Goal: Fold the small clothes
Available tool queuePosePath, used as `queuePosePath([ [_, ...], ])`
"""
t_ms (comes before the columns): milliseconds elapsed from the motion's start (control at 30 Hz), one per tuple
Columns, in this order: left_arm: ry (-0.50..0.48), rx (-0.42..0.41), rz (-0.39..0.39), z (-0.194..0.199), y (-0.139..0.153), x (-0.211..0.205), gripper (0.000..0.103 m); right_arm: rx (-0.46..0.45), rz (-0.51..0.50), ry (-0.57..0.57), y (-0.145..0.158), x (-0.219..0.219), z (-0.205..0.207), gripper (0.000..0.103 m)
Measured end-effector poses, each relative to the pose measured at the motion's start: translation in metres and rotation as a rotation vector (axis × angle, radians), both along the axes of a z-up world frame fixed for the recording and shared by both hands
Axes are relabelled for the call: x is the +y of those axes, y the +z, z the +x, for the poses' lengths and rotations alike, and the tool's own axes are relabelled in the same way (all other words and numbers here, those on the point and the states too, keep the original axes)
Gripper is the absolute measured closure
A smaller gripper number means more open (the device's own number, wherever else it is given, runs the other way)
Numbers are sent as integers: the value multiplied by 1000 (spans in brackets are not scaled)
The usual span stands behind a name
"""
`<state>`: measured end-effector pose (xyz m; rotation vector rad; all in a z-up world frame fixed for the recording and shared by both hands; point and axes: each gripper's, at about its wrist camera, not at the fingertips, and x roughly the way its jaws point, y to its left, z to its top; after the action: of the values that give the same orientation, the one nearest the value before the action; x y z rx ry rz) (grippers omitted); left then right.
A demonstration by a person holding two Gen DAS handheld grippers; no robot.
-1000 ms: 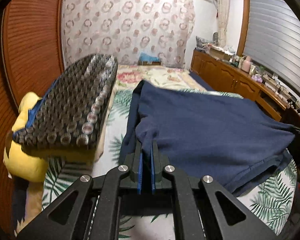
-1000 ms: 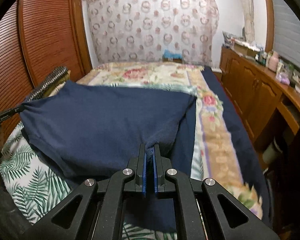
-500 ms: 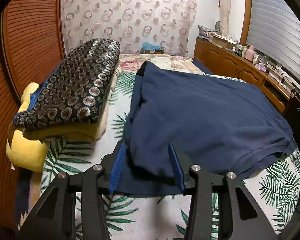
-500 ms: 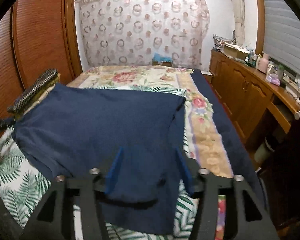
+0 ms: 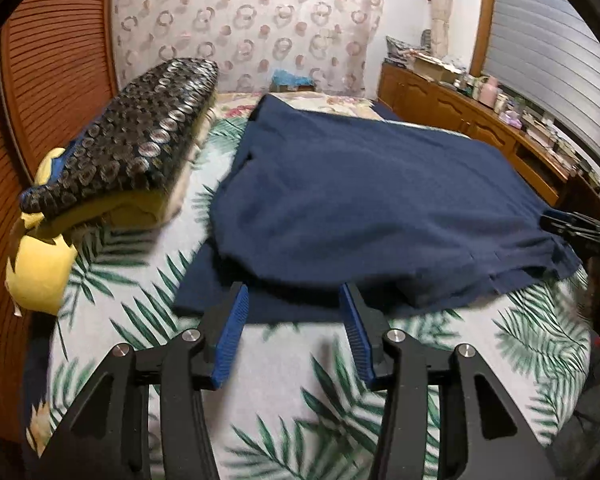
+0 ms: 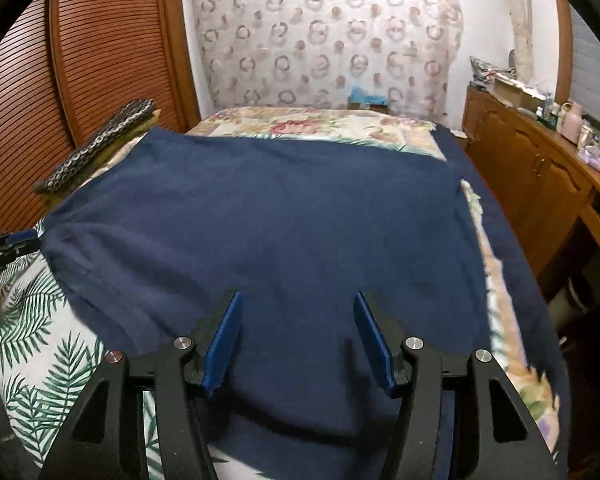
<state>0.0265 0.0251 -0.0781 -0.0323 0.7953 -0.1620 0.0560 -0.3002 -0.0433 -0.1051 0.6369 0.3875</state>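
Bedroom scene, bed w/ palm-leaf sheet (image 5: 112, 280) under both grippers; we see a ring-print curtain (image 5: 260, 20) on the far wall and louvered wood doors (image 6: 80, 60) on the left side. Navy garment (image 5: 372, 200) lies spread flat on the sheet, folded over itself — a lower layer sticks out along its near edge.

Left gripper (image 5: 294, 312): jaws spread wide, holding nothing. Its blue pads (image 5: 234, 332) sit just short of the garment's near edge, which lies right ahead of the tips. Ahead-left of it we note a dark ring-patterned cushion (image 5: 140, 140) stacked on a yellow cushion (image 5: 40, 268), beside the garment and apart from it.

Right gripper (image 6: 296, 316): jaws also spread wide, empty. It hovers over the near part of the garment (image 6: 280, 220); fabric fills the gap between the fingers and runs ahead and to both sides. Can't tell if the tips touch the cloth.

Each cam catches the other gripper at frame edge — right one (image 5: 572, 226) far right by the garment's corner, left one (image 6: 8, 244) far left at the opposite corner. Wooden cabinet (image 6: 540, 172) w/ clutter on top runs along to the right of the bed. Floral bedspread (image 6: 320, 124) shows beyond the garment's far edge.
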Motion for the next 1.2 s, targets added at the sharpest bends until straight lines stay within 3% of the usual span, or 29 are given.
queuePosePath([
  [333, -62, 43, -62, -12, -5, -12, 54, 38, -20, 30, 0, -1, -11, 44],
  [533, -69, 25, -77, -11, -8, -11, 54, 45, 42, 20, 2, -14, -13, 44],
  [667, -31, 25, 8, -8, -18, -11, 55, 39, 98, 10, -4, -25, -22, 44],
  [733, -20, 17, -9, -9, -18, -7, 55, 29, 68, 10, -8, -22, -25, 44],
  [833, -20, -6, 46, -12, -16, -8, 55, 18, 19, -1, -9, -12, -27, 44],
  [967, -12, 13, 29, -9, -13, 0, 54, 14, -8, -4, -7, -5, -27, 43],
  [1200, 32, -23, 50, -1, 2, 17, 54, 12, 1, -5, -6, -5, -26, 42],
])
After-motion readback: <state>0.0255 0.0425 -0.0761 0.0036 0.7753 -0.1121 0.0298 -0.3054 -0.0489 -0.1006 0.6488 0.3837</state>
